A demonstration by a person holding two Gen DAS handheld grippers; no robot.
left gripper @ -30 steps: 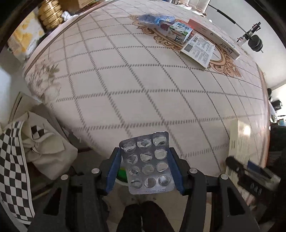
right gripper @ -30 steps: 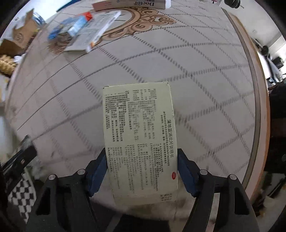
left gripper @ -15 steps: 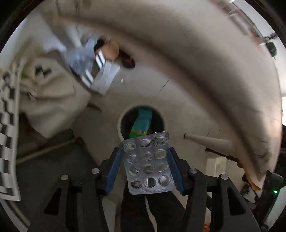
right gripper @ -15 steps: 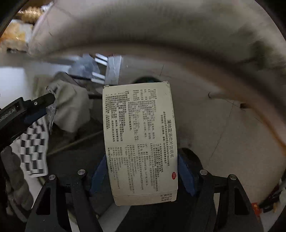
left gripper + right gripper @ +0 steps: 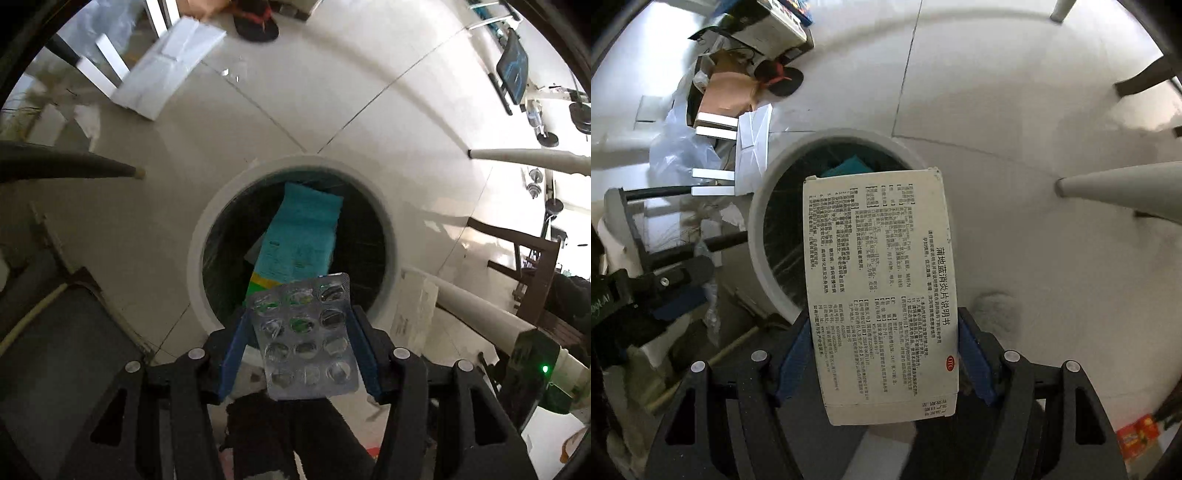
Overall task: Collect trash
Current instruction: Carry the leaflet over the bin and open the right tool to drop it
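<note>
Both tools lowered from table to bin (image 5: 199, 236), left tool (image 5: 301, 354) loosening on blister pack (image 5: 306, 339)

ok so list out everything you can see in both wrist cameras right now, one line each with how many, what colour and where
round white-rimmed trash bin: one, dark inside, on the floor below both grippers
teal printed carton: one, teal with a yellow-green end, inside the bin
silver foil blister sheet: one, pockets look emptied, tilted between the left gripper's blue pads, which have just been opening
cream printed paper leaflet: one, black text, between the right gripper's pads, over the bin's rim
black sandal: one, red strap, far floor
white flat cardboard: one, floor beyond the bin
pale tiled floor: one, off-white
left gripper: black, blue pads
right gripper: black, blue pads
</note>
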